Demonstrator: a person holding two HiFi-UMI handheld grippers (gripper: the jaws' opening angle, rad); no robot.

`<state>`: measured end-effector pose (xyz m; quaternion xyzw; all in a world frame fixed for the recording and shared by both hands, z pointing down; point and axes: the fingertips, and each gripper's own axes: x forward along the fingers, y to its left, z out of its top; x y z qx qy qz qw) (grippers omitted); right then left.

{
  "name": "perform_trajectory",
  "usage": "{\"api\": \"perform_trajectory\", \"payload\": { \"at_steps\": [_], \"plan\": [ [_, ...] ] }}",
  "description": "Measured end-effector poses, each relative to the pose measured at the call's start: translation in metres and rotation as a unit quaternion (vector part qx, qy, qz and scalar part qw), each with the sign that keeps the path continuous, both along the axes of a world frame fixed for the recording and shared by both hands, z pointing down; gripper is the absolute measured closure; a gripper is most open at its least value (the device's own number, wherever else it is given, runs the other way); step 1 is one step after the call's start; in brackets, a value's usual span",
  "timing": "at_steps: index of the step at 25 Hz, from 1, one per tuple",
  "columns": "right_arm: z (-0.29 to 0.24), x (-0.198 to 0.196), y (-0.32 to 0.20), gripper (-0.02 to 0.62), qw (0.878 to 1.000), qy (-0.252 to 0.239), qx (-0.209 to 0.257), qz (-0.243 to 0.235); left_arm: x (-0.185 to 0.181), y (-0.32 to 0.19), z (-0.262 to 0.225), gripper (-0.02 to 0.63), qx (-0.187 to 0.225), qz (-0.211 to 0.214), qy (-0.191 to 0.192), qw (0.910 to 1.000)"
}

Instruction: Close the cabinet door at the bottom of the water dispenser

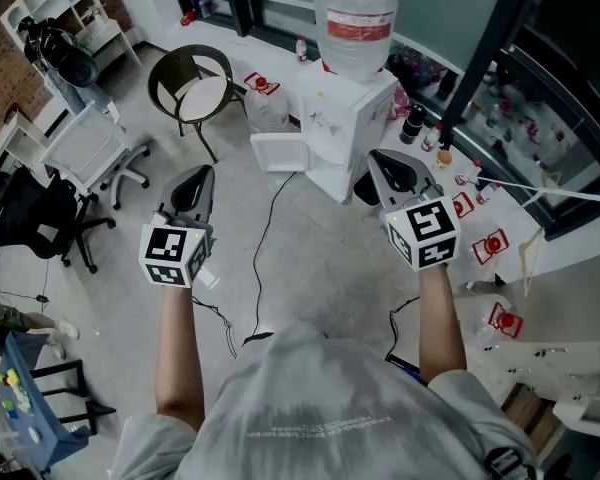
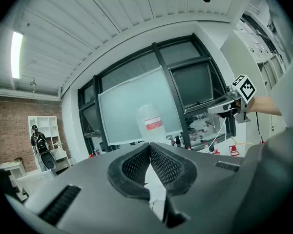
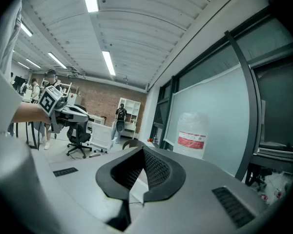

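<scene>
The white water dispenser (image 1: 345, 128) stands ahead of me on the floor, with a large clear bottle (image 1: 357, 13) on top. Its bottom cabinet door (image 1: 278, 153) hangs open, swung out to the left. My left gripper (image 1: 200, 176) is held level, left of the door and short of it, jaws shut and empty. My right gripper (image 1: 380, 158) hovers close in front of the dispenser's right side, also shut with nothing held. In the left gripper view the closed jaws (image 2: 150, 149) point at the bottle (image 2: 151, 123). In the right gripper view the shut jaws (image 3: 142, 152) sit beside the bottle (image 3: 191, 135).
A round-seat chair (image 1: 195, 83) stands left of the dispenser. Two office chairs (image 1: 90, 148) are at the far left. A black cable (image 1: 265, 238) trails across the floor. Bottles and red-and-white items (image 1: 492, 243) lie to the right, under the window frame.
</scene>
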<state>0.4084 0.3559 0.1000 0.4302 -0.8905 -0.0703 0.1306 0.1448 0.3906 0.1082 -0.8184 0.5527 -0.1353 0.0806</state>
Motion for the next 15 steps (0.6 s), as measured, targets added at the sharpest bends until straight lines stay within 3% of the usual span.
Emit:
{"api": "perform_trajectory", "payload": {
  "at_steps": [6, 10, 15],
  "plan": [
    [0.007, -0.004, 0.009, 0.568, 1.0, -0.009, -0.005, -0.002, -0.007, 0.009, 0.005, 0.588, 0.0, -0.015, -0.006, 0.9999],
    [0.004, -0.006, 0.007, 0.568, 1.0, -0.026, 0.002, 0.01, -0.007, 0.012, 0.004, 0.588, 0.013, -0.001, -0.02, 0.9997],
    [0.007, -0.021, -0.002, 0.568, 1.0, -0.014, 0.01, 0.01, -0.014, 0.007, 0.008, 0.586, 0.019, 0.022, -0.006, 0.9996]
  ]
}}
